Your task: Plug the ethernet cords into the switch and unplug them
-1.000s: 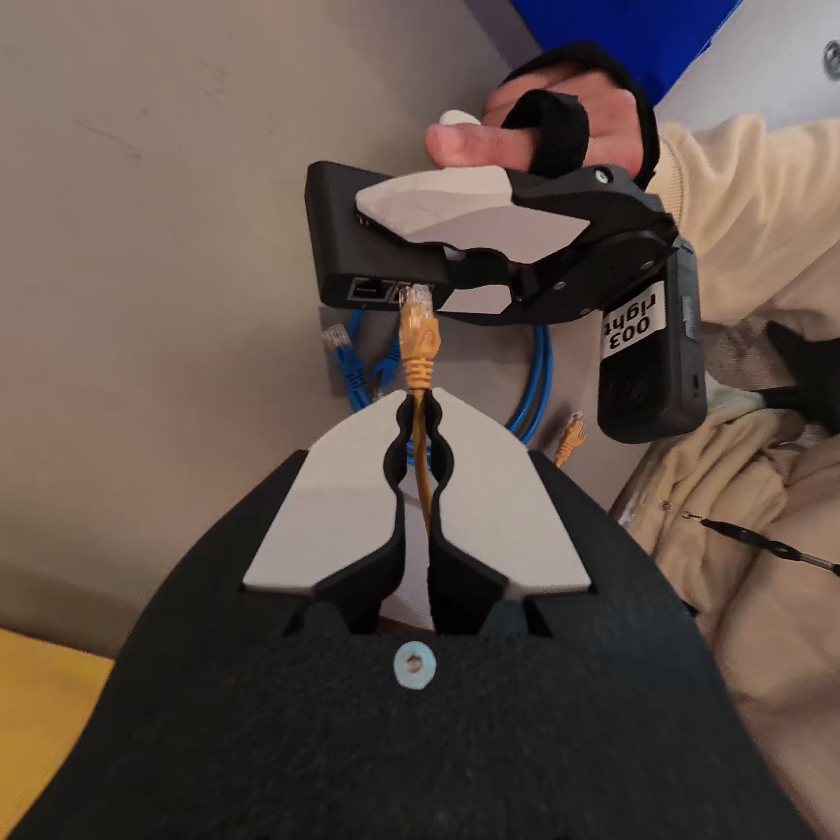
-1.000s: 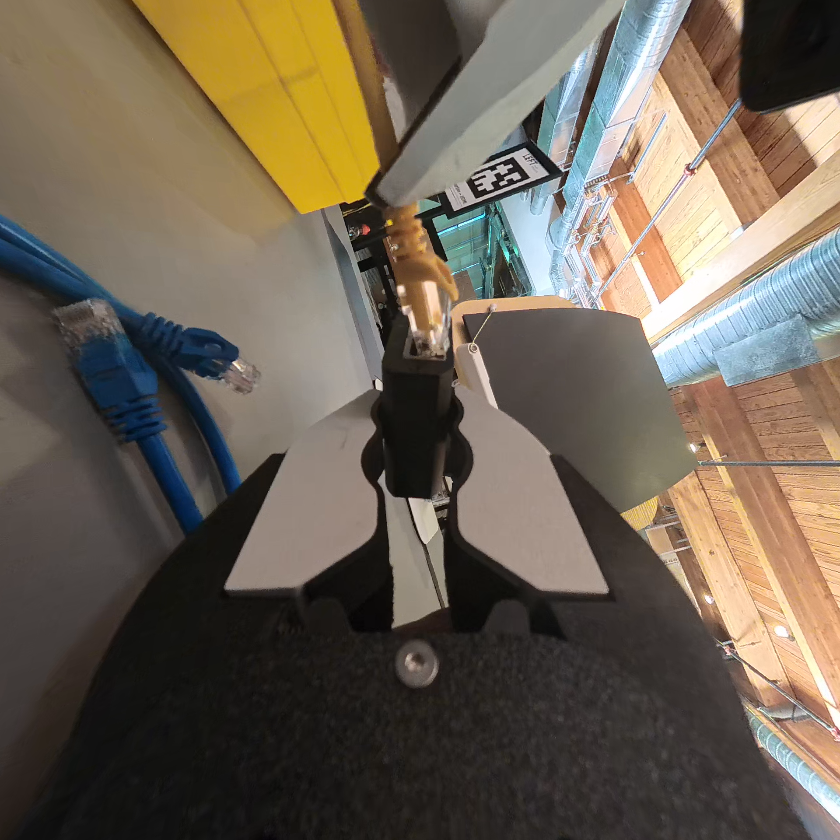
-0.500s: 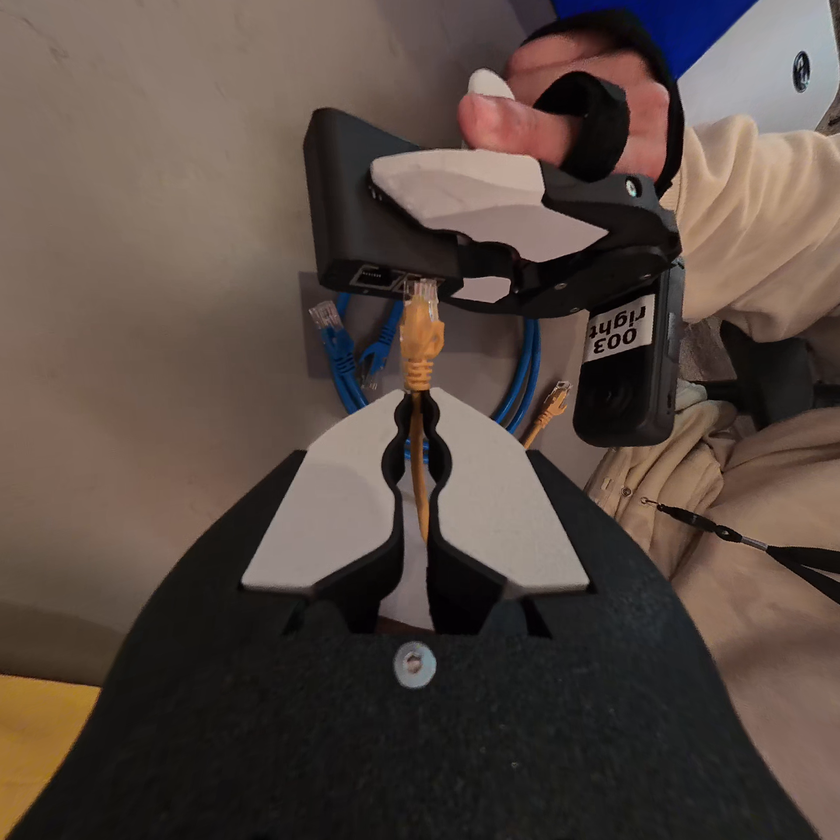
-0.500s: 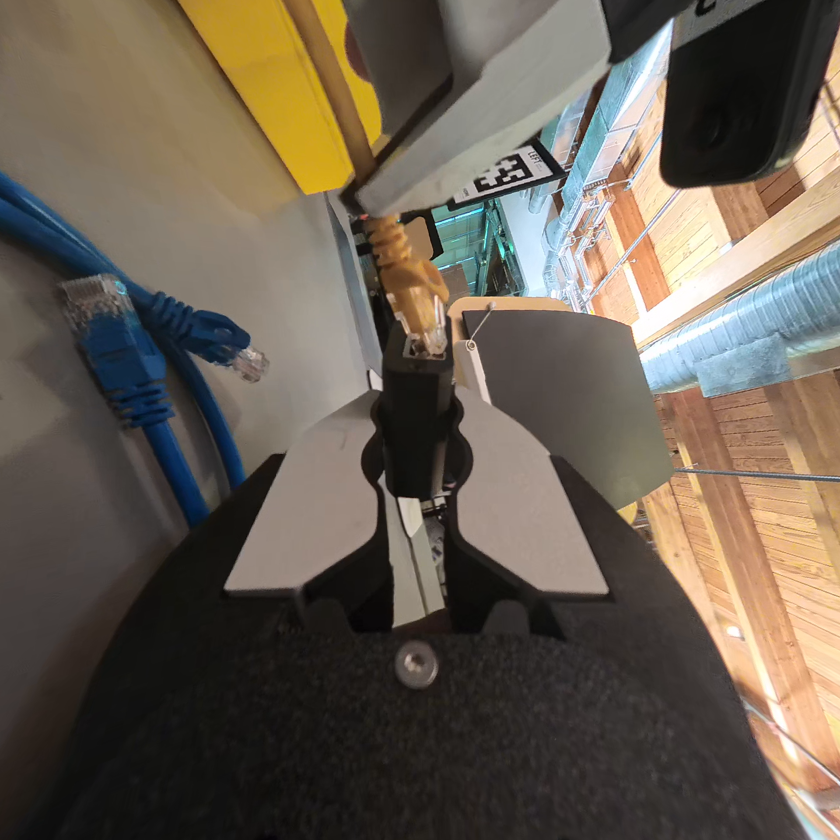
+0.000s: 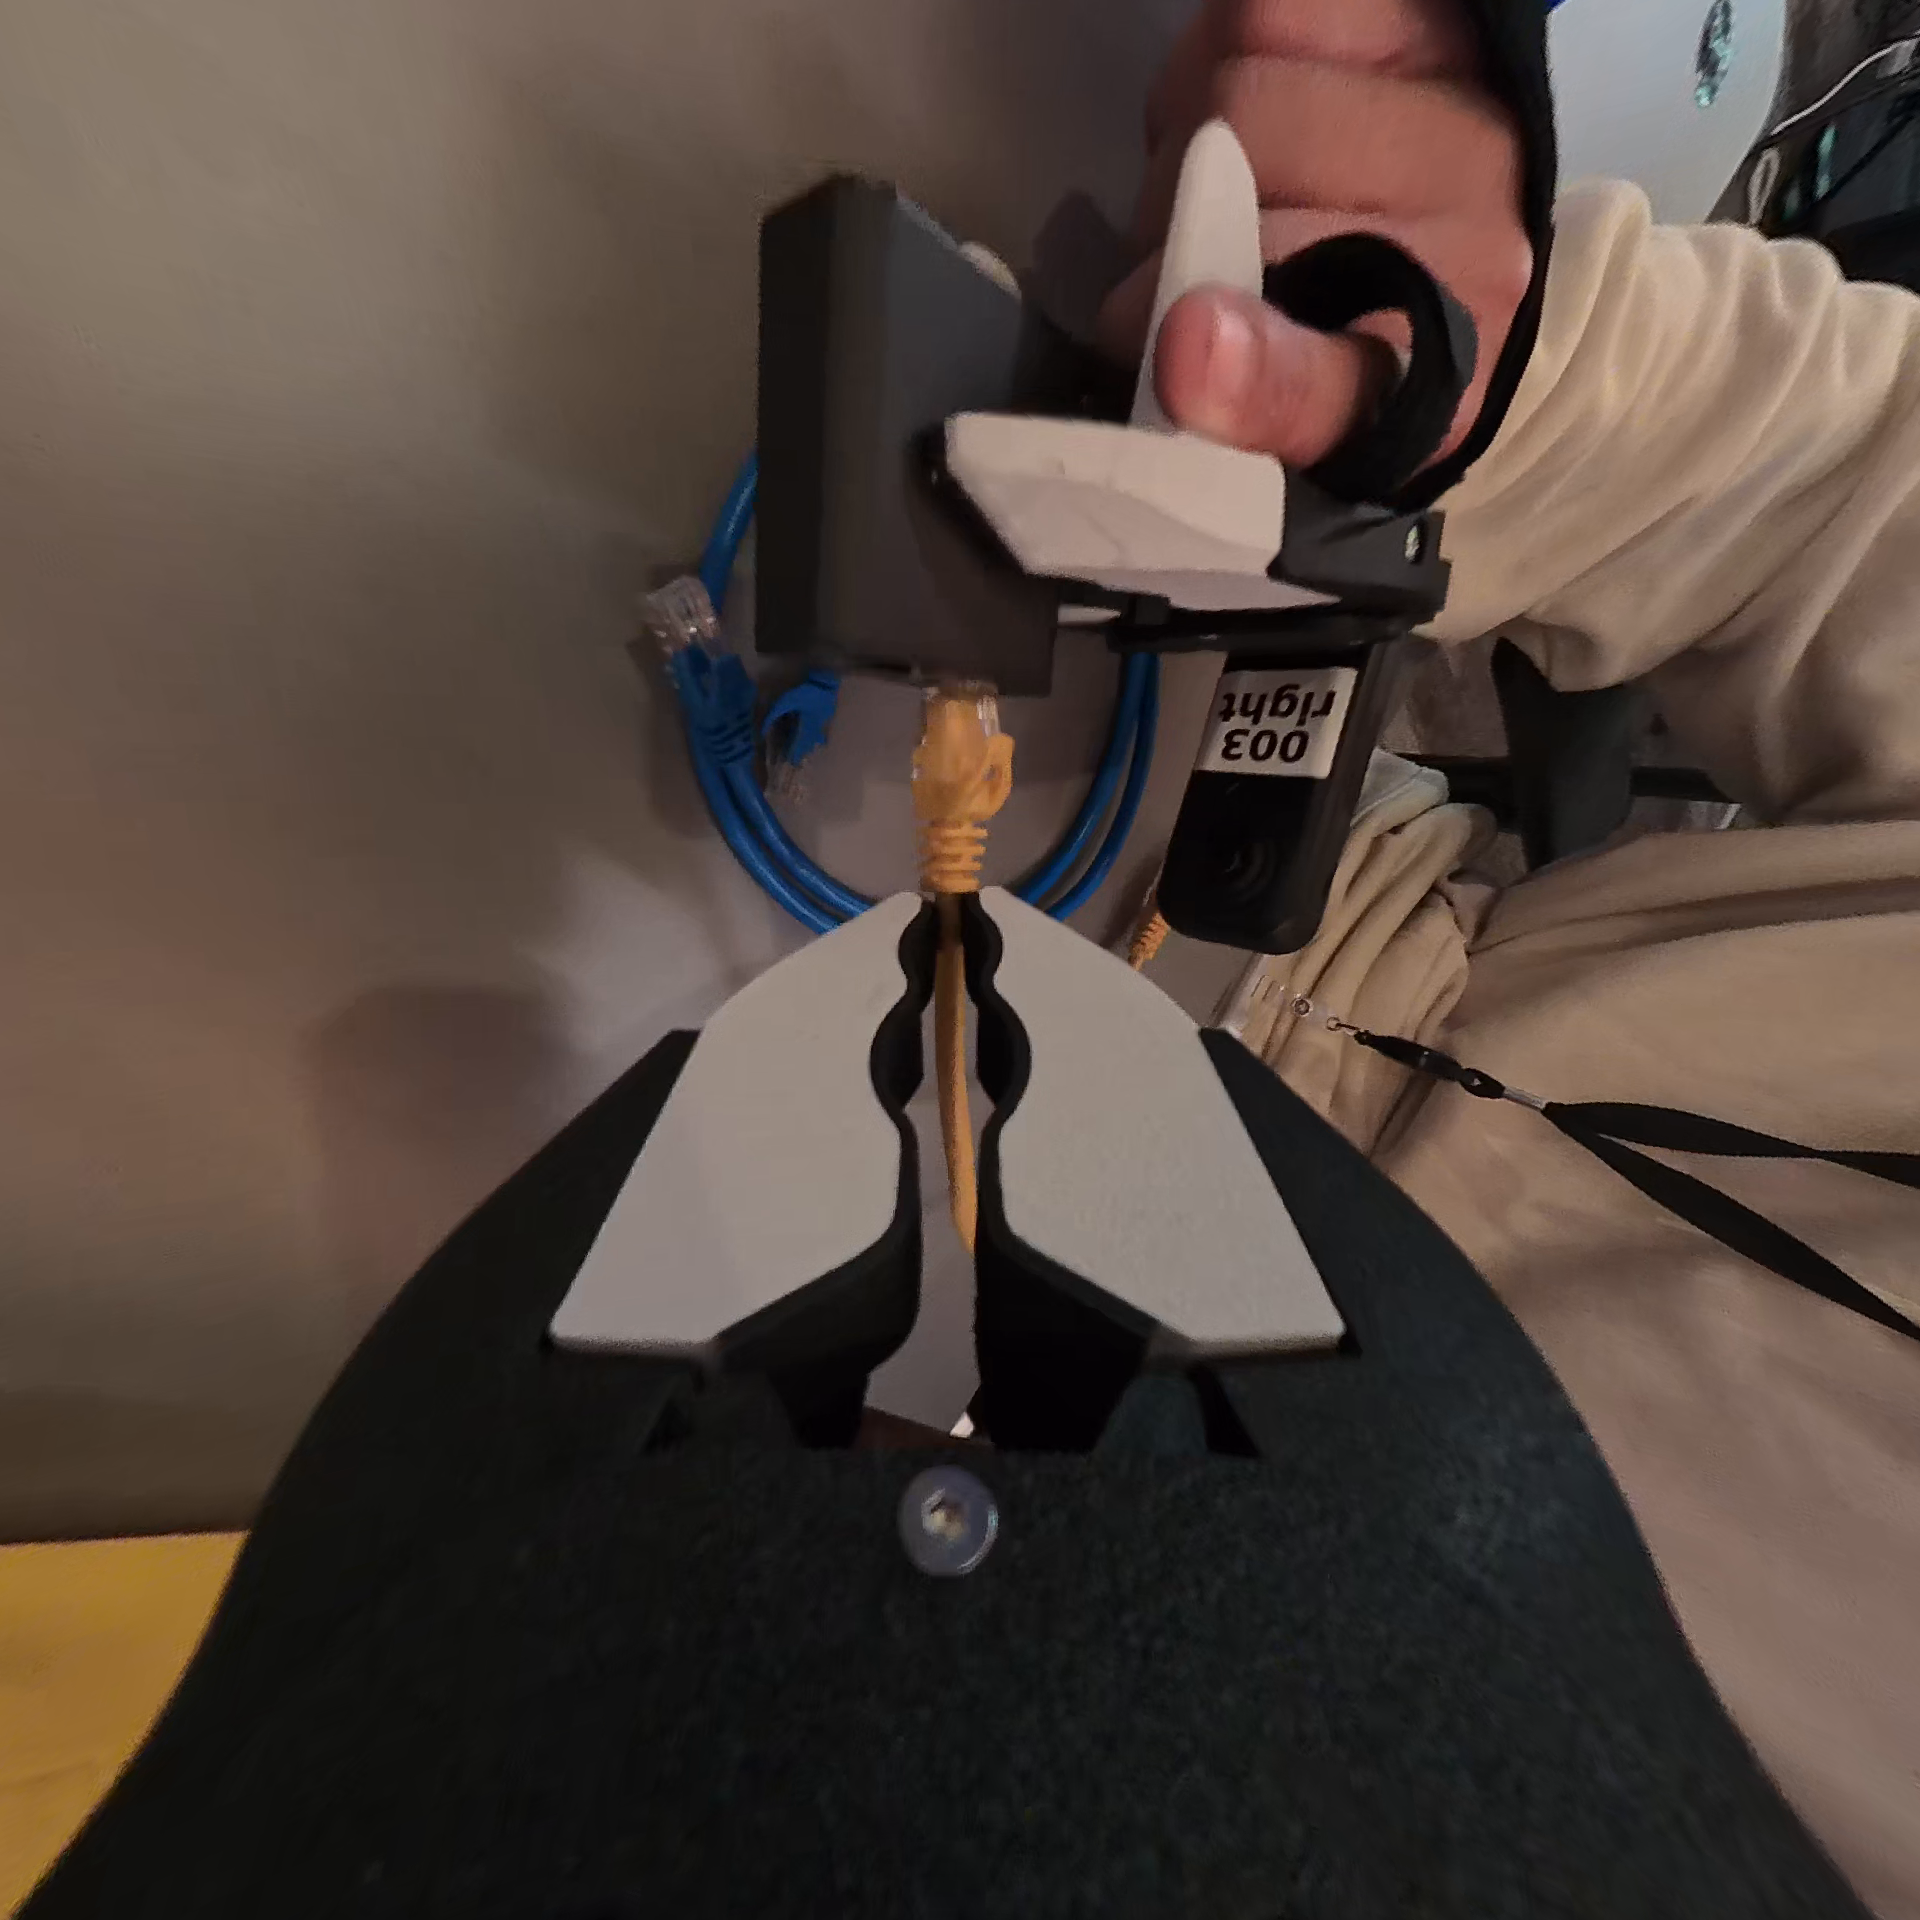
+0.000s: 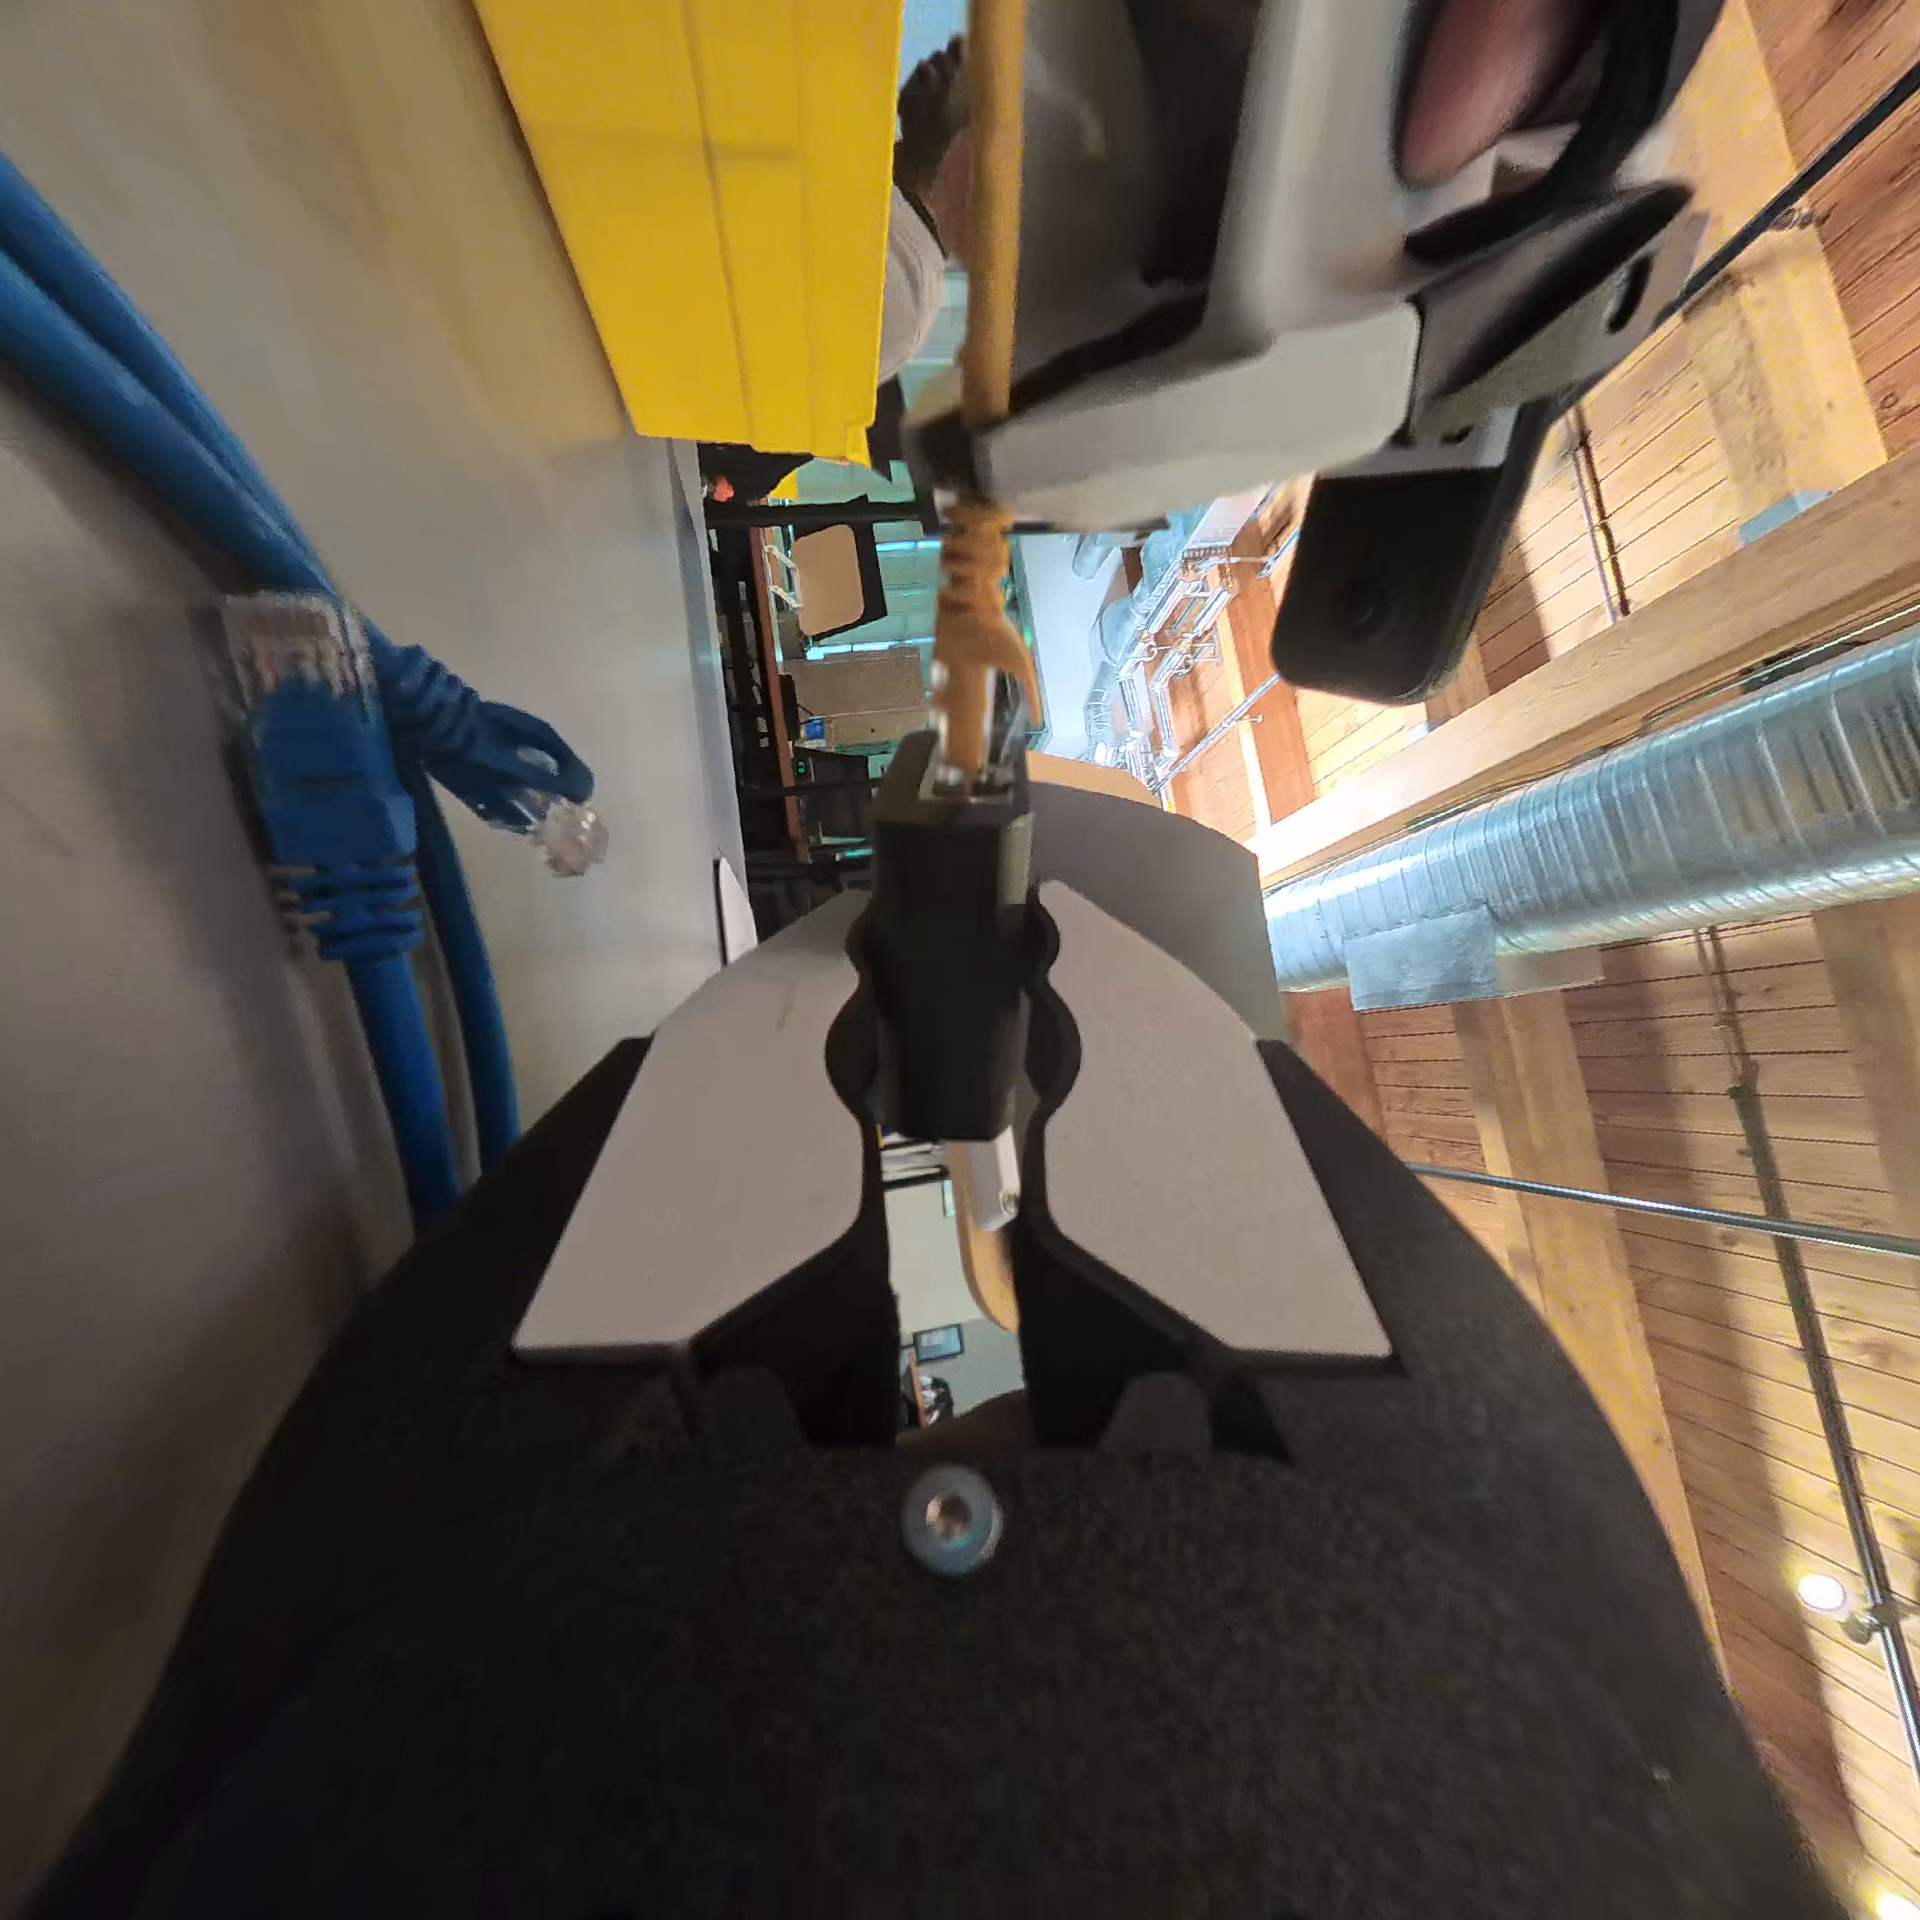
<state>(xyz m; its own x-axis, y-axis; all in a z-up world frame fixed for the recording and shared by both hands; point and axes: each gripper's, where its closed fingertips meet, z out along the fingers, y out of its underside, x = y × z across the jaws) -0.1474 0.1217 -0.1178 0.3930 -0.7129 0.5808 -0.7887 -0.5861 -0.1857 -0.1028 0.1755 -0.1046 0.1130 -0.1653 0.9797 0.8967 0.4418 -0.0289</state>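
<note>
My left gripper [image 5: 951,909] is shut on the yellow ethernet cord [image 5: 956,1091], just behind its plug [image 5: 958,769]. The plug's clear tip sits at a port on the underside of the black switch [image 5: 883,468]. My right gripper [image 6: 951,914] is shut on that switch [image 6: 951,966] and holds it in the air above the table. In the right wrist view the yellow plug [image 6: 971,675] enters the switch's top face, with the left gripper [image 6: 1195,416] right behind it. The right gripper also shows in the left wrist view [image 5: 1122,509], held by a person's hand [image 5: 1330,229].
A coiled blue ethernet cord [image 5: 748,790] lies on the grey table [image 5: 312,520] under the switch, both plugs loose [image 6: 312,748]. The yellow cord's other plug [image 5: 1146,935] lies beside it. A yellow block [image 6: 727,208] lies at the table's edge. A person's cream sleeve [image 5: 1662,520] is at the right.
The right gripper has turned the switch so its port face points at the plug. The yellow plug's tip has gone from just outside the port into it. Both views are closer and blurred.
</note>
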